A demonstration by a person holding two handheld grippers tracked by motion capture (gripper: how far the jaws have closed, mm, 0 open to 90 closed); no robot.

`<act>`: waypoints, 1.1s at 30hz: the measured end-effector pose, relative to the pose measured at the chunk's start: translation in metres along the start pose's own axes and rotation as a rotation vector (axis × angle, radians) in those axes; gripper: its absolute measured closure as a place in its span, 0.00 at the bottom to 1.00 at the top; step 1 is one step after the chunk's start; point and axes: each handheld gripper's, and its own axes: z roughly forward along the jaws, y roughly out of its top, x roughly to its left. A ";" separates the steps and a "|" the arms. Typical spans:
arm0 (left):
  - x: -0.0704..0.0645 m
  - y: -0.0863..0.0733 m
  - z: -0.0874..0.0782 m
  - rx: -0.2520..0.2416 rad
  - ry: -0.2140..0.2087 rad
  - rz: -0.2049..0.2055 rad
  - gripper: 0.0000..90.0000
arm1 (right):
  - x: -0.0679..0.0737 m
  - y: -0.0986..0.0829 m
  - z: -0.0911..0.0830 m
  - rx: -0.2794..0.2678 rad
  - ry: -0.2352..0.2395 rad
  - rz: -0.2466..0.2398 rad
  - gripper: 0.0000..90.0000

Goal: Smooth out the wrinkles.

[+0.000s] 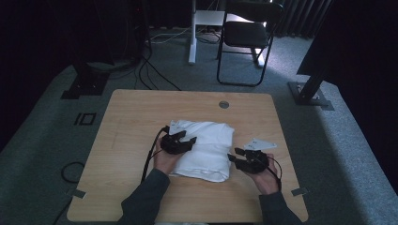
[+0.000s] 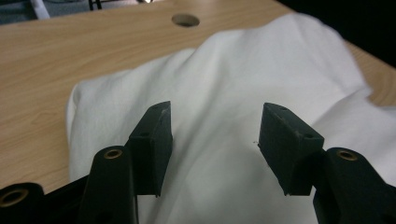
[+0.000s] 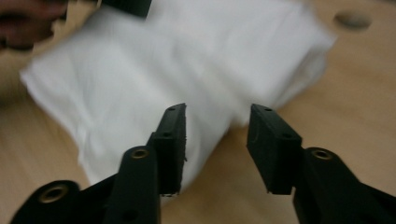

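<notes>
Folding looks like the job: the left gripper, jaws spread and empty, hovers over the left half of the folded white cloth at the centre of the wooden table. Right of the cloth's lower edge, the right gripper is spread too. Each should pinch one layer squarely. No containers are on the table.

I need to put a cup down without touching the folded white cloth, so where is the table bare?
The far strip of the table, between the folded white cloth and the round hole, is bare, as is the left side beyond the left gripper. The near edge between the forearms is narrow. It's crowded right of the cloth, where the right gripper sits with open jaws.
</notes>
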 end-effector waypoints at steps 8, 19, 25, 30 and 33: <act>-0.028 -0.019 -0.006 0.017 -0.074 0.062 0.50 | 0.007 0.023 0.041 0.009 0.004 -0.011 0.51; -0.049 -0.047 -0.031 -0.009 -0.159 0.074 0.50 | -0.001 -0.010 0.071 0.212 -0.073 0.015 0.55; -0.053 -0.058 -0.030 0.026 -0.171 0.097 0.51 | -0.015 -0.011 0.098 0.205 -0.066 0.093 0.56; -0.054 -0.055 -0.018 0.044 -0.143 0.156 0.52 | -0.023 0.002 0.116 0.194 -0.099 0.127 0.56; -0.047 -0.052 -0.007 0.051 -0.141 0.138 0.52 | -0.025 0.012 0.128 0.195 -0.126 0.112 0.55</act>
